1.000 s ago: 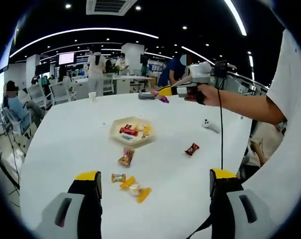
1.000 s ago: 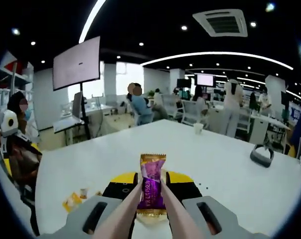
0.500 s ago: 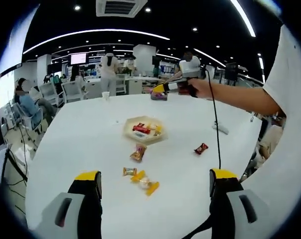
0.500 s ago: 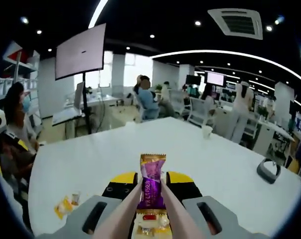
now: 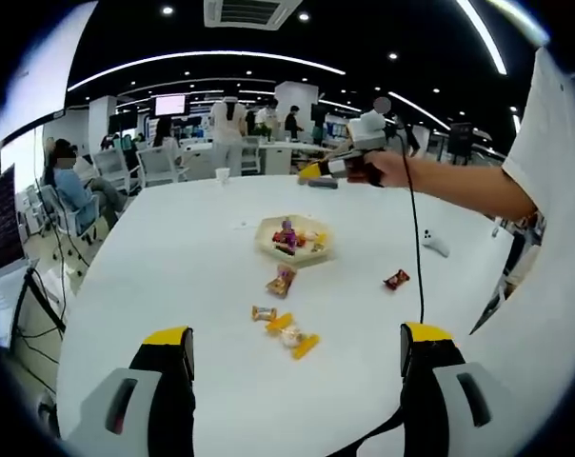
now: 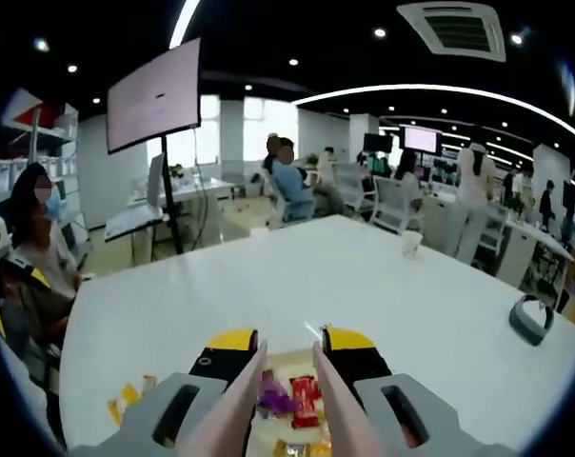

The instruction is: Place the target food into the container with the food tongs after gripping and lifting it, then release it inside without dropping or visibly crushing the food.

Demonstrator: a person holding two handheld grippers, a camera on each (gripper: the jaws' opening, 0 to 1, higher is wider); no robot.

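In the right gripper view, the right gripper [image 6: 286, 367] sits at the bottom centre with its jaws and the pale tongs [image 6: 236, 409] they carry standing apart, nothing between the tips. Below that gap lies the purple candy [image 6: 273, 399], resting in the shallow tray [image 6: 289, 356] next to a red candy [image 6: 305, 399]. In the left gripper view, the same tray [image 5: 268, 247] shows as a cream, many-sided dish at centre frame on the smooth white table [image 5: 154, 276], with the purple candy [image 5: 287, 231] in it; the right gripper [image 5: 311, 170] hovers in the upper middle, held by a hand [image 5: 385, 169]. The left gripper [image 5: 297, 354] shows its two yellow-tipped jaws wide apart at the bottom of that view, holding nothing. The wrappers look glossy, crinkly and light, and the table seems slick, so I judge the main risk now is a tong tip catching a wrapper on the way up and flicking it over the low rim, or nudging the light tray. Several loose candies [image 5: 290, 334] lie scattered on the table below the tray, with another red-wrapped one [image 5: 396, 280] at right; whether the purple piece lies wholly flat is hard to tell at this size.
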